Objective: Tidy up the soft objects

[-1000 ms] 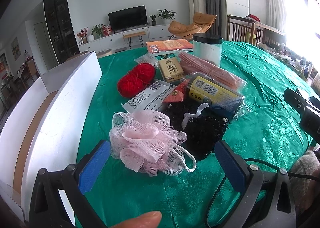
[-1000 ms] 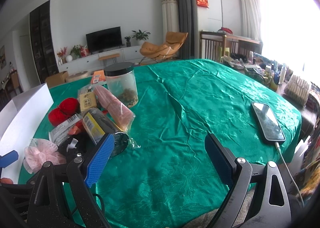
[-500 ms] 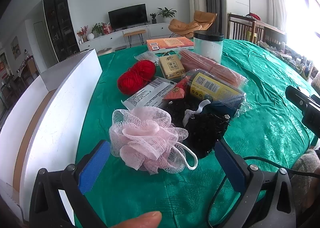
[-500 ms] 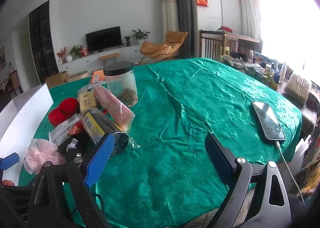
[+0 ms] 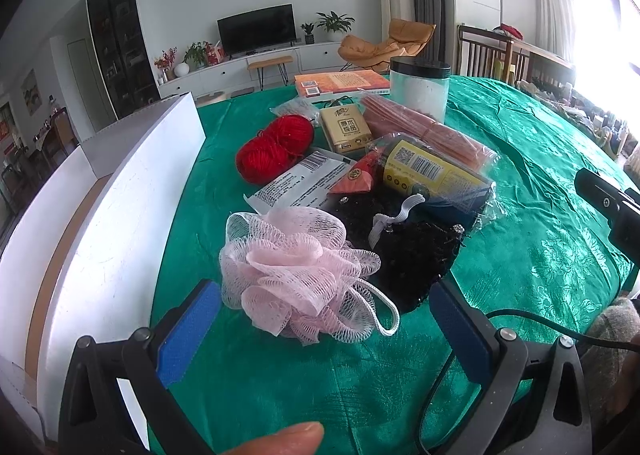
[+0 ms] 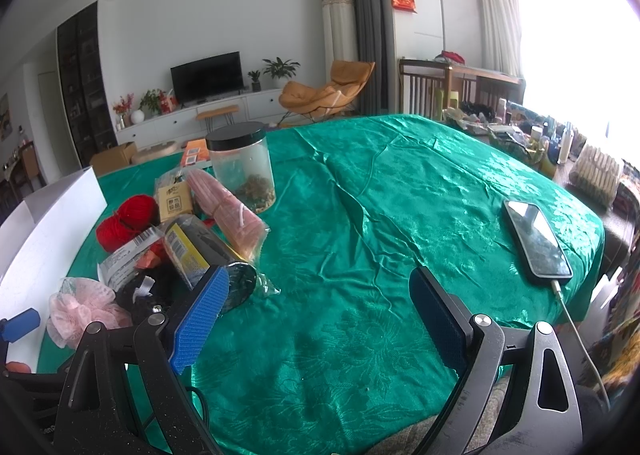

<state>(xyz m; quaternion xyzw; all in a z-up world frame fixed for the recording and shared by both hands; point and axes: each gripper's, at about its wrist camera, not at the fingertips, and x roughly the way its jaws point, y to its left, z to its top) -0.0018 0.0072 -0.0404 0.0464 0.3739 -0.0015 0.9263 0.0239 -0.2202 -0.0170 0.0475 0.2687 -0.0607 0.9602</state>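
A pink mesh bath pouf lies on the green tablecloth, just ahead of and partly between the blue pads of my open left gripper. It also shows in the right wrist view. A black lacy fabric piece lies to its right. A red yarn ball sits farther back. My right gripper is open and empty over bare cloth, to the right of the pile.
A white open box stands along the left. The pile also holds a white packet, a yellow-labelled dark tube, a pink bagged bundle, a tissue pack and a black-lidded jar. A phone charges at right.
My left gripper has moved forward, so the pink pouf now lies closer, reaching in between the pads. The right gripper has barely moved.
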